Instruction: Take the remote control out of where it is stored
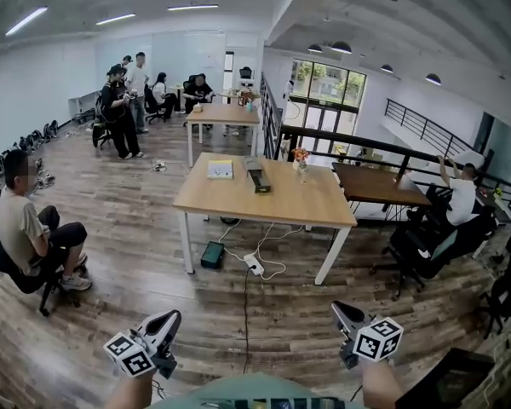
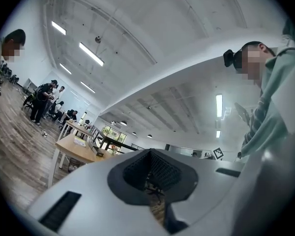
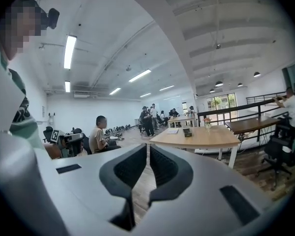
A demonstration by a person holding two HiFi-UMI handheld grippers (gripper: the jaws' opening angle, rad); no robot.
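Open office with a wood-plank floor (image 1: 136, 220). A light wooden desk (image 1: 272, 204) stands at 12 o'clock, carrying a dark oblong holder (image 1: 256, 176); the remote control is too small to make out. Left tongs (image 1: 172, 317) at 7 o'clock and right tongs (image 1: 337, 308) at 5 are both closed and empty.

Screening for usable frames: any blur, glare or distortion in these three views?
Head view: sharp, evenly lit, windows bright, mild barrel bend. Left gripper view: heavy fisheye, tilted, black corners. Right gripper view: fisheye too, ceiling lights glaring, table crisp.
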